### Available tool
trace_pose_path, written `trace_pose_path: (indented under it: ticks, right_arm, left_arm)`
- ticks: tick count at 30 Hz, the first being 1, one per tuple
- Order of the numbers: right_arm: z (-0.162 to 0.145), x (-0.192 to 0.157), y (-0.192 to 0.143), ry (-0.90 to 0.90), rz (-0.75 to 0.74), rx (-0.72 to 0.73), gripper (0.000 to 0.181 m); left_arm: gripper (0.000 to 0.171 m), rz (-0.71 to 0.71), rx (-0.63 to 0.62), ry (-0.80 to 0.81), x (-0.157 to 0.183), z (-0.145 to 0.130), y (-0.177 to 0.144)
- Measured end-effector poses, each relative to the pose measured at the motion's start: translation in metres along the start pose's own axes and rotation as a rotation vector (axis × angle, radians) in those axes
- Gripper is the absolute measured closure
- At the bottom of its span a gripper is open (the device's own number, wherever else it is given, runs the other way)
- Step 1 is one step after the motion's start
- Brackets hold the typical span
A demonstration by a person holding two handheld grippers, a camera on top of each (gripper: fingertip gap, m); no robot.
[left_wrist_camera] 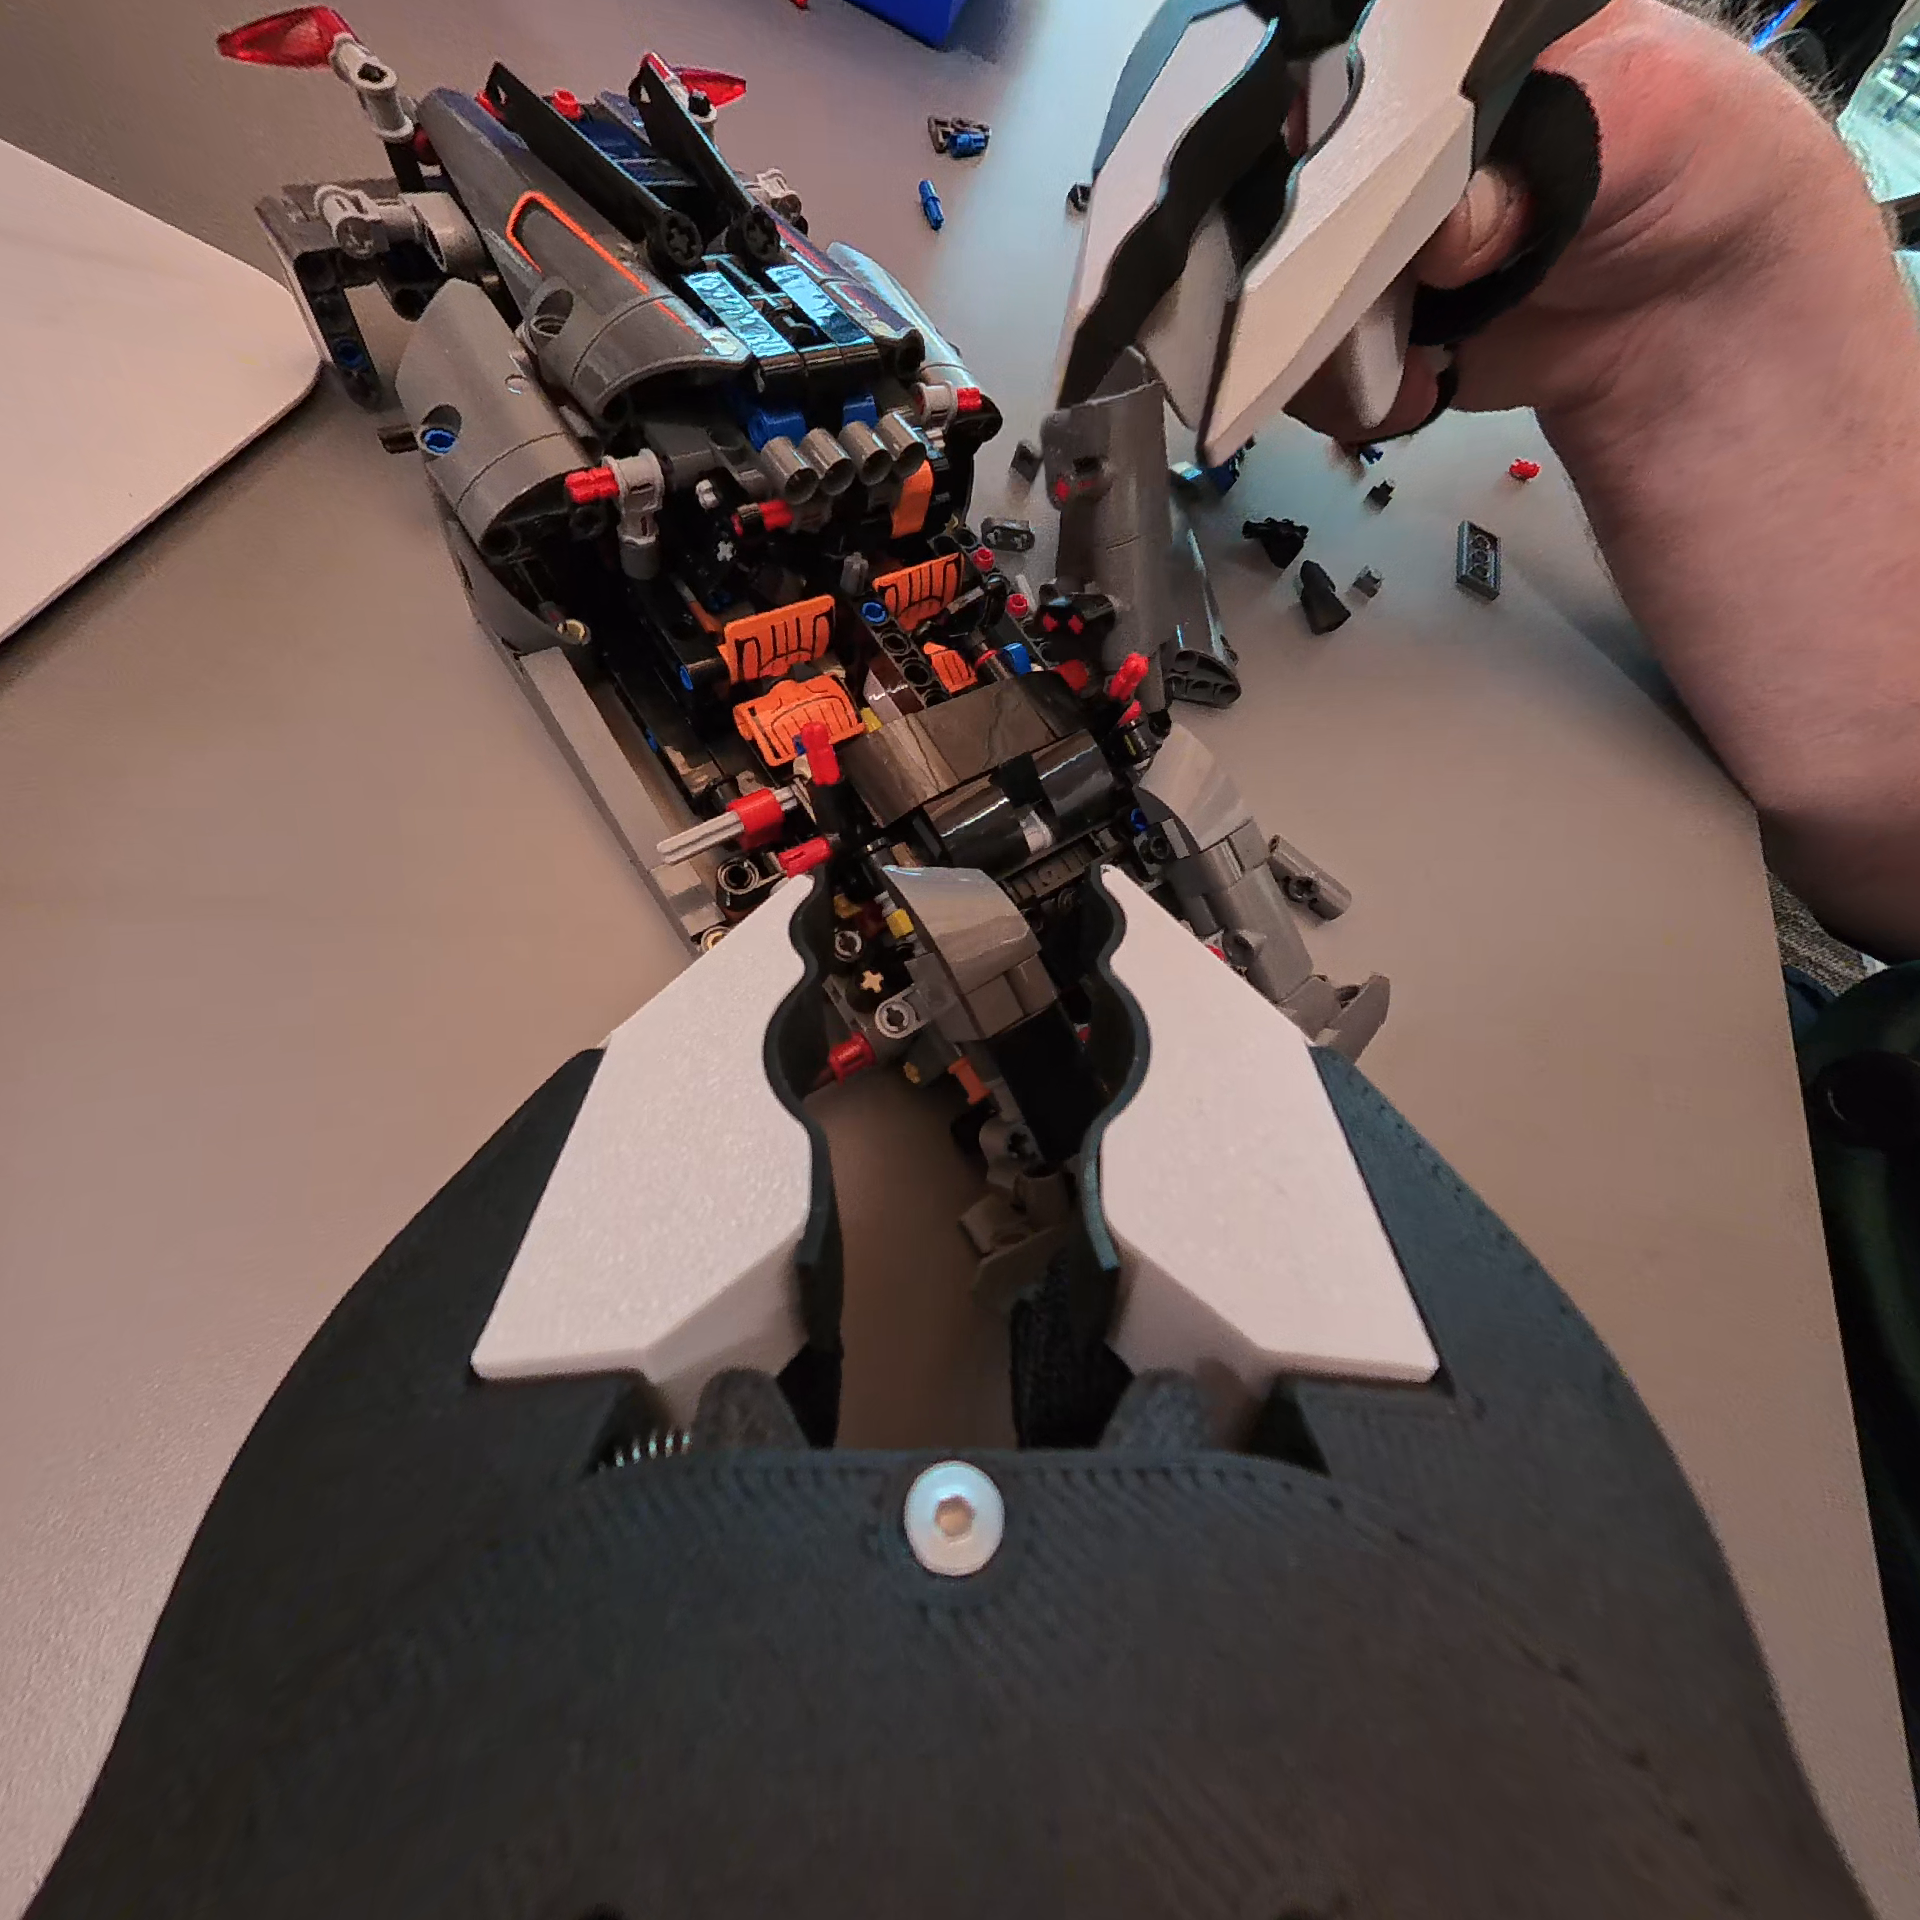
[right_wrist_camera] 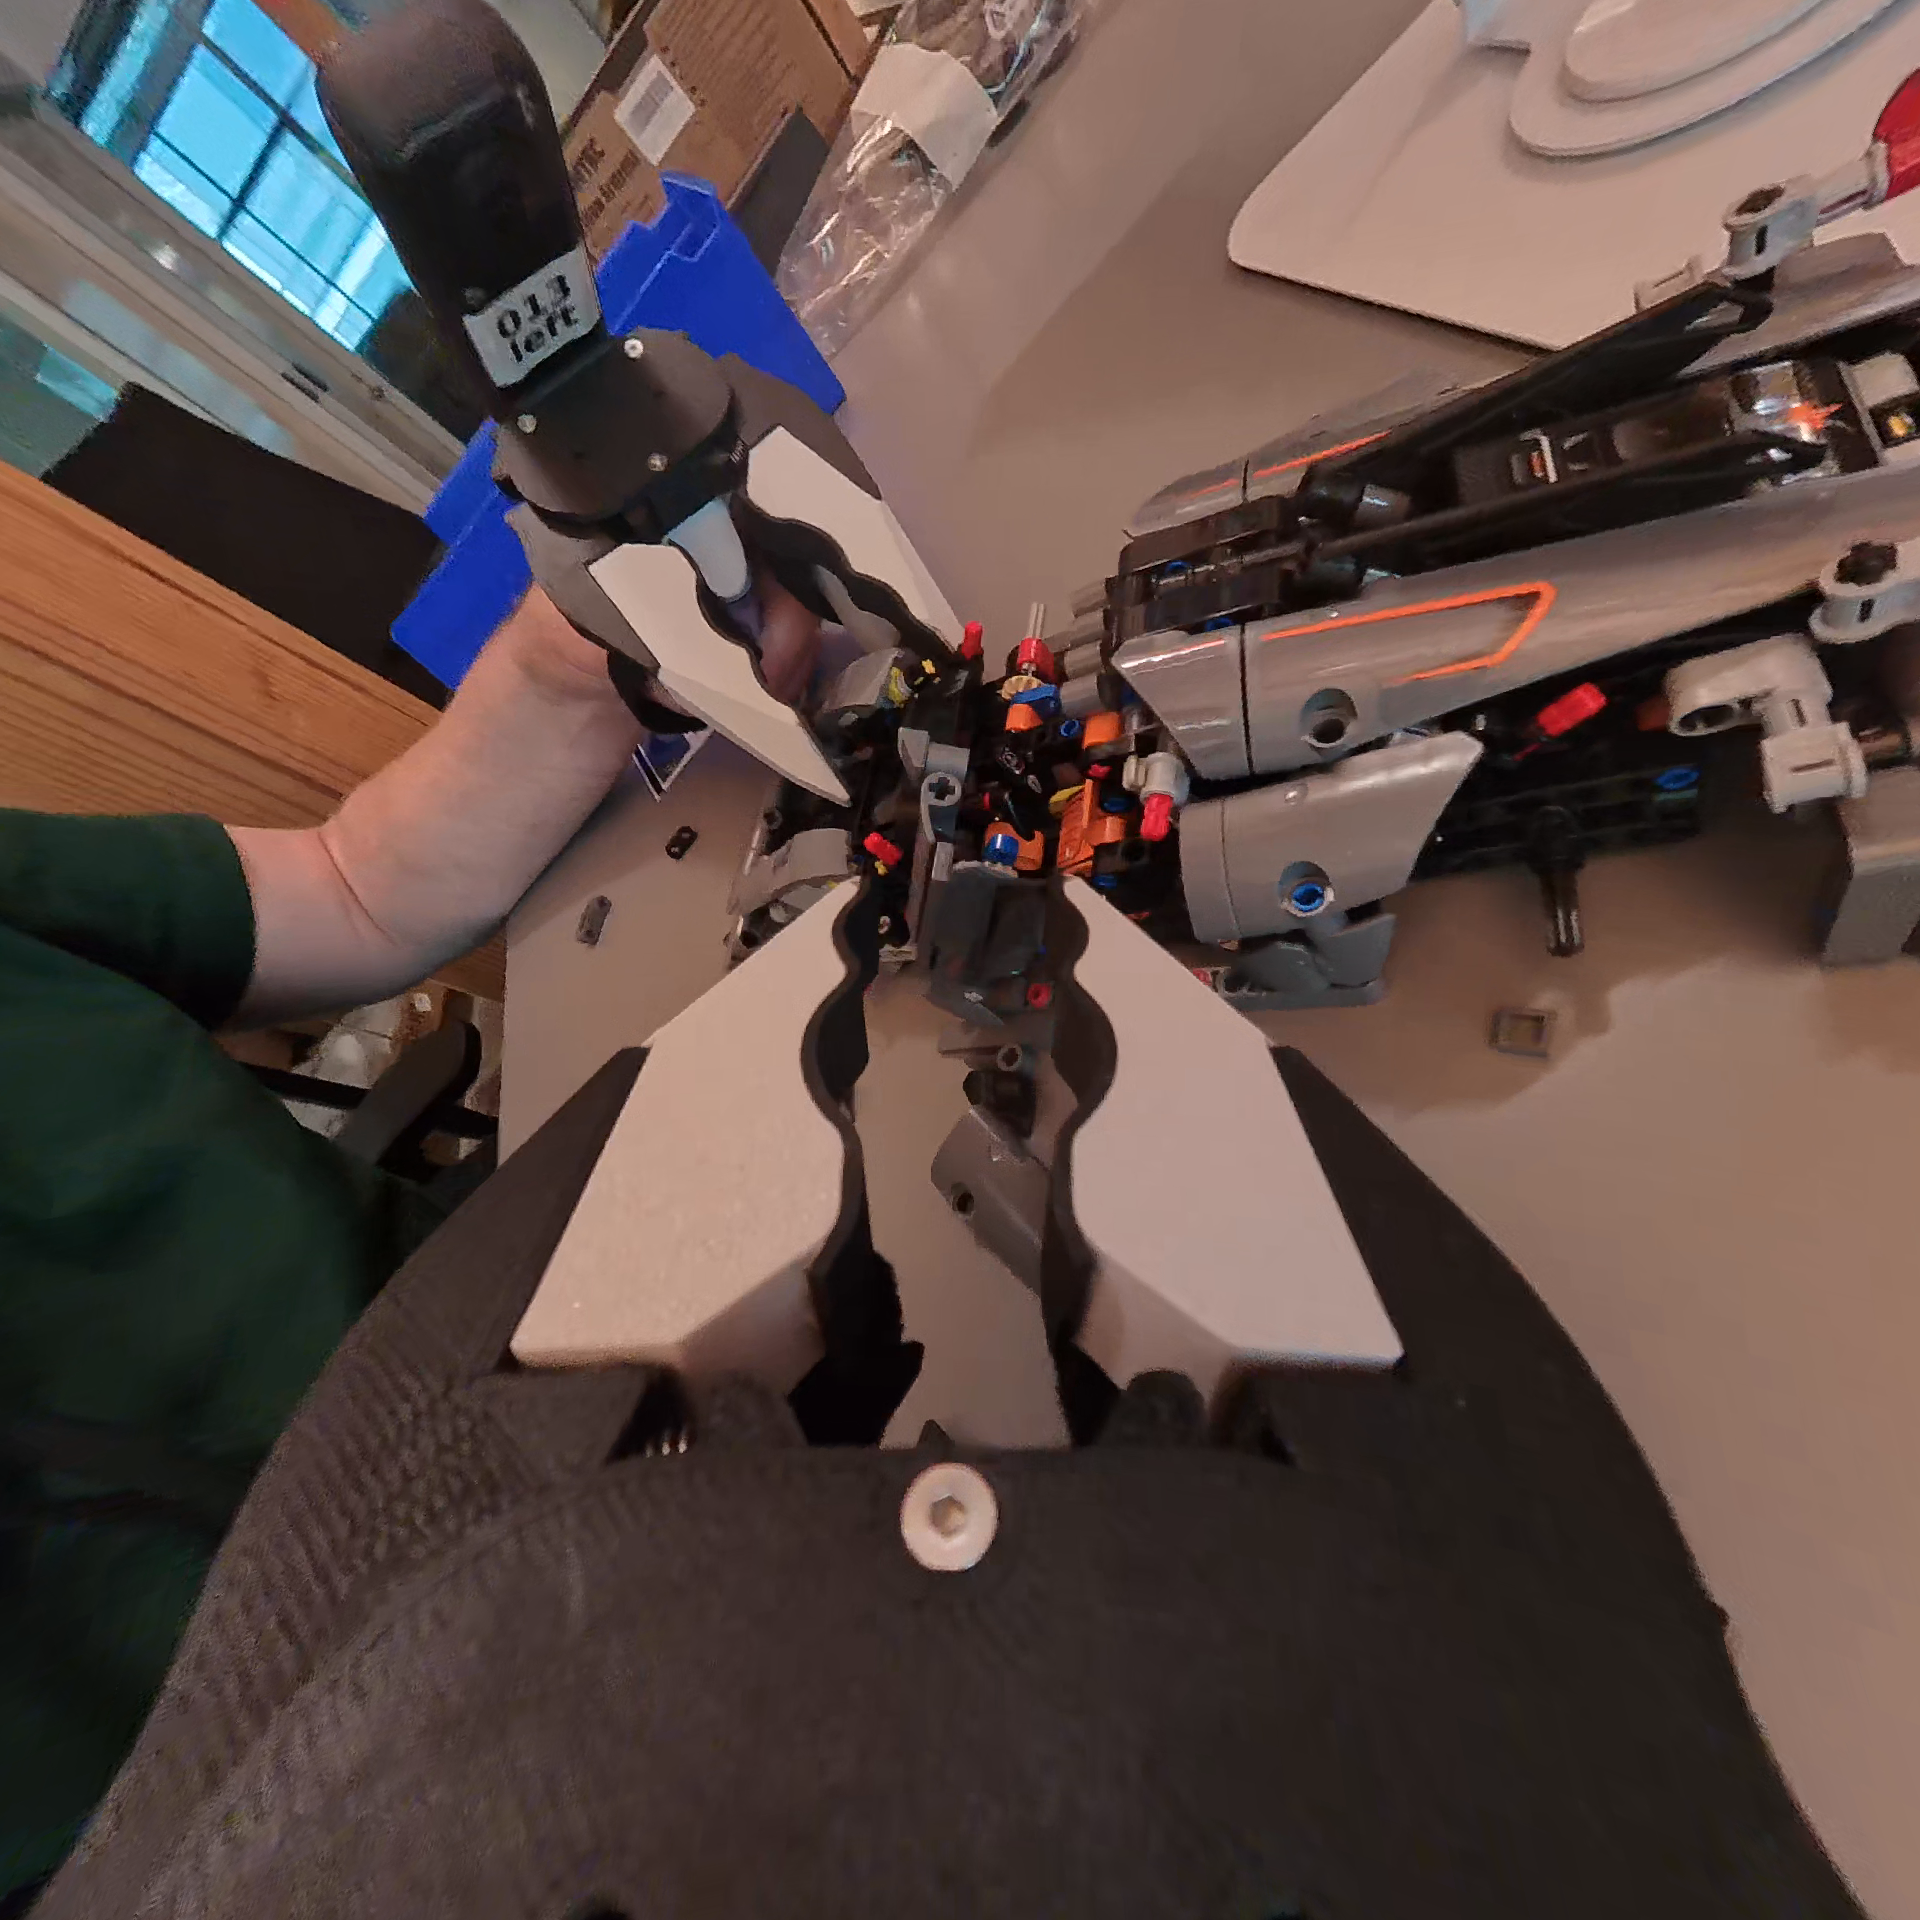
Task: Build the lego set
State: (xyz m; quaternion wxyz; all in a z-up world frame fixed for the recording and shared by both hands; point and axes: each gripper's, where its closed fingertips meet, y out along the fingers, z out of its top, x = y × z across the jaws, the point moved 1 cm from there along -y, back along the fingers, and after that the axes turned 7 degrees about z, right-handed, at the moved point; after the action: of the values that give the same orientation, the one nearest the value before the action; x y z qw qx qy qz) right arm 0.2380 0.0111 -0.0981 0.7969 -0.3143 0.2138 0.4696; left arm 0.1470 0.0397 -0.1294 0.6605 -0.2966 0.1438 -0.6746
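Note:
A long grey, black and orange lego car (left_wrist_camera: 665, 343) lies on the grey table (left_wrist_camera: 260, 935); it also shows in the right wrist view (right_wrist_camera: 1403, 644). My left gripper (left_wrist_camera: 956, 904) is shut on the car's front end, with a light grey curved panel (left_wrist_camera: 966, 914) between its fingers. It appears in the right wrist view (right_wrist_camera: 899, 717), clamped across that end. My right gripper (right_wrist_camera: 961, 894) is shut on a grey panel piece (right_wrist_camera: 987, 1184) beside the car's middle. In the left wrist view the right gripper (left_wrist_camera: 1143, 426) pinches the top of that upright panel (left_wrist_camera: 1112, 540).
Several small loose pieces (left_wrist_camera: 1475, 561) lie on the table right of the car. A white flat pad (left_wrist_camera: 104, 364) lies at the left. A blue bin (right_wrist_camera: 707, 291), a cardboard box (right_wrist_camera: 727, 62) and plastic bags (right_wrist_camera: 883, 187) stand at the table's far side. My right fingertips sit around 9 cm from my left ones.

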Motion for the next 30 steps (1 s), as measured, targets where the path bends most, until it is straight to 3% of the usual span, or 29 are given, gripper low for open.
trace_pose_path:
  ticks: [8,11,18,30]
  right_arm:
    - [0.014,0.002,-0.006,-0.098,-0.072,0.057,0.146]
    - [0.006,0.011,-0.001,-0.118,-0.138,-0.005,0.145]
    - [0.008,-0.003,0.004,-0.200,-0.092,-0.013,0.171]
    - [0.006,-0.014,0.008,-0.296,-0.079,-0.054,0.176]
  left_arm:
    - [0.126,0.001,-0.002,0.003,0.000,0.000,0.000]
    - [0.126,0.000,-0.001,0.003,0.000,0.000,0.000]
    - [0.127,-0.003,0.001,0.001,-0.001,0.000,0.000]
    - [0.128,-0.010,-0.004,0.002,-0.001,0.000,-0.001]
